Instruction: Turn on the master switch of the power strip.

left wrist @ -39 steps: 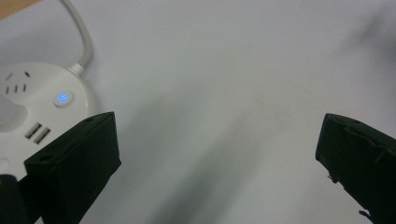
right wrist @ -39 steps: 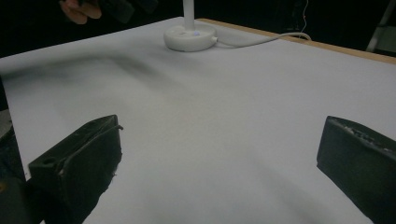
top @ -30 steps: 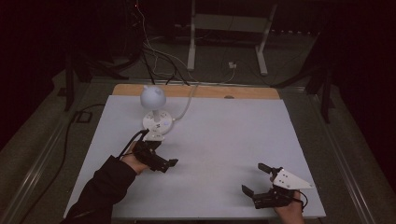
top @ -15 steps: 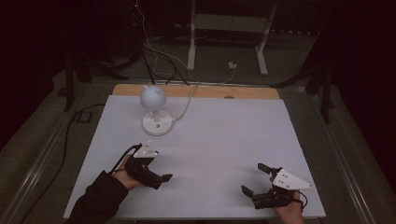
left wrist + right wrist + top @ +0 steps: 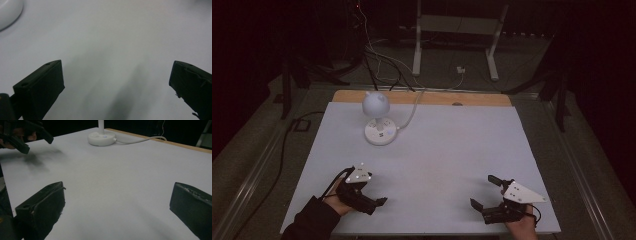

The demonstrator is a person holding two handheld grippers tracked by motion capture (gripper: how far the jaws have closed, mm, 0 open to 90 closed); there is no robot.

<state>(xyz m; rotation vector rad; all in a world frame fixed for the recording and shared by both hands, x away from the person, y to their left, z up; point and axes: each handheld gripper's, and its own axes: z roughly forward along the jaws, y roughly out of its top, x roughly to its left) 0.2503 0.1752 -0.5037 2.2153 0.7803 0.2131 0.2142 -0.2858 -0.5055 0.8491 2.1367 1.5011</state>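
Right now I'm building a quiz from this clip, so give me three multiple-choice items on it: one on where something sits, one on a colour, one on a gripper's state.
1. Where on the table does the lamp stand?
A. far left part
B. near right corner
C. dead centre

2. What colour is the lamp's round base?
A. red
B. white
C. black

3. How do the right gripper's jaws stand?
A. shut on the lamp's cord
B. shut on nothing
C. open, with nothing between them

Answers:
1 A, the high view shows it toward the far left.
2 B, the base reads white there.
3 C, the right gripper view shows bare table between wide-apart jaws.
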